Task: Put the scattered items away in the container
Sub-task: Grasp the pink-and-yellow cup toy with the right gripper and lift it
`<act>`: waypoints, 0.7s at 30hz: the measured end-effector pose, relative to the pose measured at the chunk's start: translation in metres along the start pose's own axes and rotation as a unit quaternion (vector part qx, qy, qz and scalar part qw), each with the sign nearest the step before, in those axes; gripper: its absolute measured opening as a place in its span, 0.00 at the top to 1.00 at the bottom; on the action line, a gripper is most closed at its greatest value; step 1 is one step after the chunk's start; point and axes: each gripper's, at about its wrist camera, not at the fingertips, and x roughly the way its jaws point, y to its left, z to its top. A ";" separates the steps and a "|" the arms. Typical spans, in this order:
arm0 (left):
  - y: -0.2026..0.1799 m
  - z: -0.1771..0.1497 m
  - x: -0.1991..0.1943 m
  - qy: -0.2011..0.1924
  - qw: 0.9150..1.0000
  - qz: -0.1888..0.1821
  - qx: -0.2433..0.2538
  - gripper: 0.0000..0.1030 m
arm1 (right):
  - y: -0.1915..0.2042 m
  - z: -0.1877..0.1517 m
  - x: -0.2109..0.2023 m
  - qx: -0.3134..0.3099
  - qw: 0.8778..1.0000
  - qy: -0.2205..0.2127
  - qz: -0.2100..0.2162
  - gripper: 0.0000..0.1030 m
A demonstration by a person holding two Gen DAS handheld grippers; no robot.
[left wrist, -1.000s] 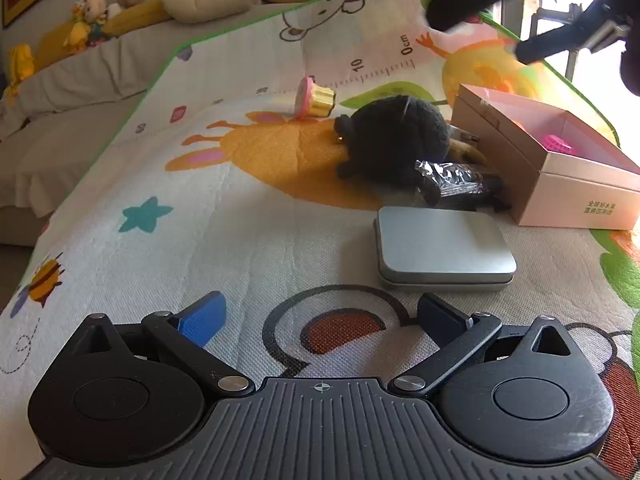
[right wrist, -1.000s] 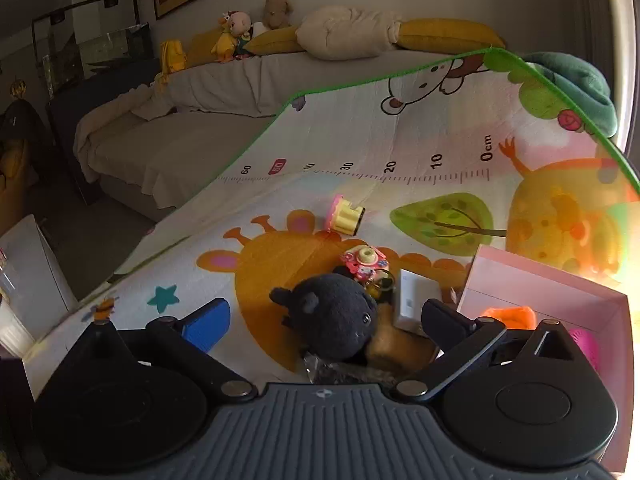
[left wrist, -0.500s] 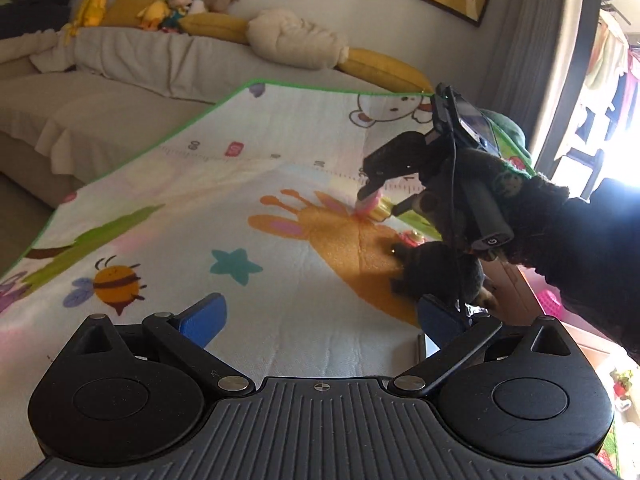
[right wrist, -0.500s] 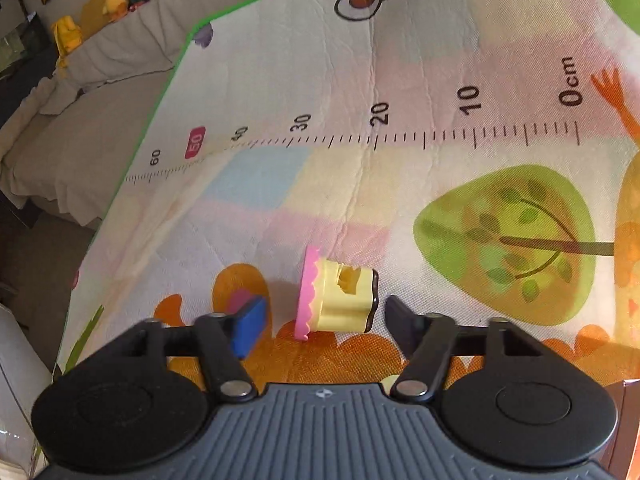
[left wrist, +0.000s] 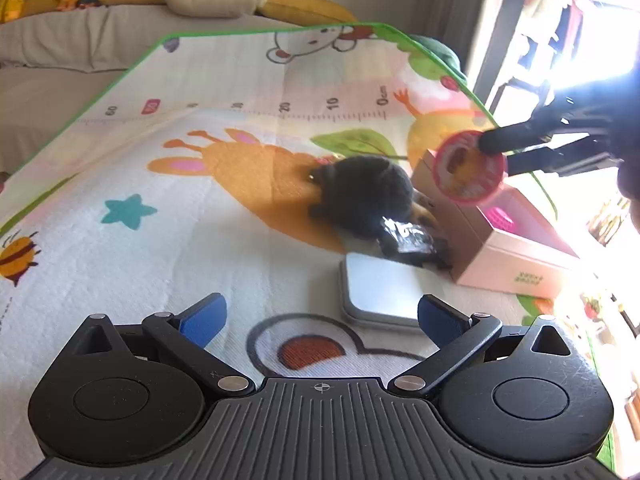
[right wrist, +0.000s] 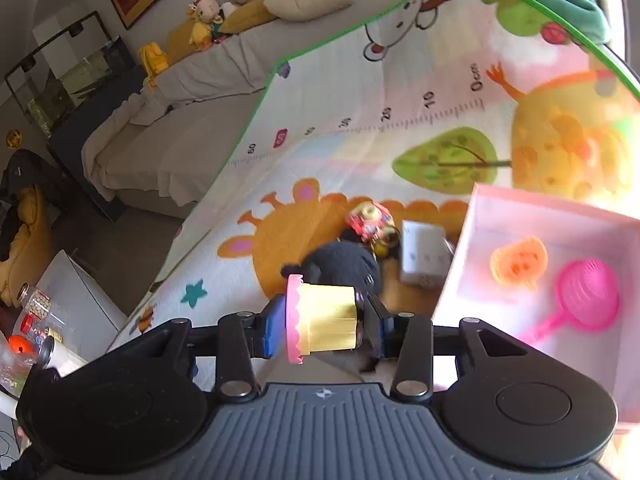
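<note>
My right gripper (right wrist: pixel 324 328) is shut on a yellow toy cupcake (right wrist: pixel 326 322) with a pink frill, held sideways in the air. In the left wrist view that cupcake (left wrist: pixel 470 166) hangs beside the near corner of the open pink box (left wrist: pixel 516 268), with the right gripper (left wrist: pixel 496 154) behind it. The box (right wrist: pixel 560 210) holds an orange toy (right wrist: pixel 519 262) and a pink scoop (right wrist: pixel 584 294). On the mat lie a black plush (left wrist: pixel 368 192), a silver tin (left wrist: pixel 380 292) and a dark wrapped packet (left wrist: pixel 408 238). My left gripper (left wrist: pixel 320 314) stands open and empty, low over the mat before the tin.
A red toy (right wrist: pixel 368 220) and a small white box (right wrist: pixel 424 256) lie behind the plush, left of the pink box. The printed play mat (left wrist: pixel 160 248) covers the floor. A grey sofa (right wrist: pixel 172 152) with cushions and soft toys runs along the far side.
My right gripper closed on the cupcake, lifted it off the mat and carried it to the pink box. The left gripper stayed open and its view swung back to the tin.
</note>
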 end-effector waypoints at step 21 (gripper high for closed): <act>-0.090 -0.028 0.013 0.073 0.991 0.053 0.096 0.00 | -0.133 -0.168 -0.072 0.161 0.981 -0.077 -0.077 0.41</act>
